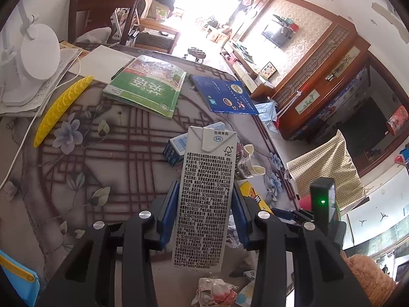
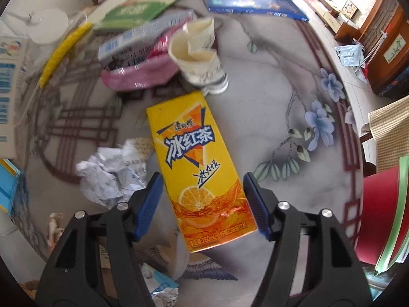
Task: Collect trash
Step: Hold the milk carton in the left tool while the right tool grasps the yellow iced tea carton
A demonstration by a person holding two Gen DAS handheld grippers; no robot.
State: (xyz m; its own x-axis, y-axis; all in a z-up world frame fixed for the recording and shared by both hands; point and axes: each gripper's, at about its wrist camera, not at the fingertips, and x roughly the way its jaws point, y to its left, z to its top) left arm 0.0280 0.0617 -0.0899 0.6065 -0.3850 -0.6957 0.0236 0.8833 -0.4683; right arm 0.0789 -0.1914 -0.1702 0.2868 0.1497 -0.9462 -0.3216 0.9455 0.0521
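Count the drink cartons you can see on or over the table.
3: white carton in the left gripper, yellow tea carton between the right gripper's fingers, small blue carton behind. Others may be hidden.

Juice carton (image 2: pixel 202 168) on table (image 2: pixel 268 97), crumpled paper (image 2: pixel 112 174) left

White carton (image 1: pixel 204 199) in left gripper (image 1: pixel 204 217)

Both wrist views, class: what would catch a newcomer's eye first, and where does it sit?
In the left view, the tall white milk carton covered in black print fills the centre, clamped in the left tool. In the right view, the bright yellow iced tea carton lies flat on the flowered tabletop, between the right tool's blue pads. A crushed paper cup sits just beyond it.
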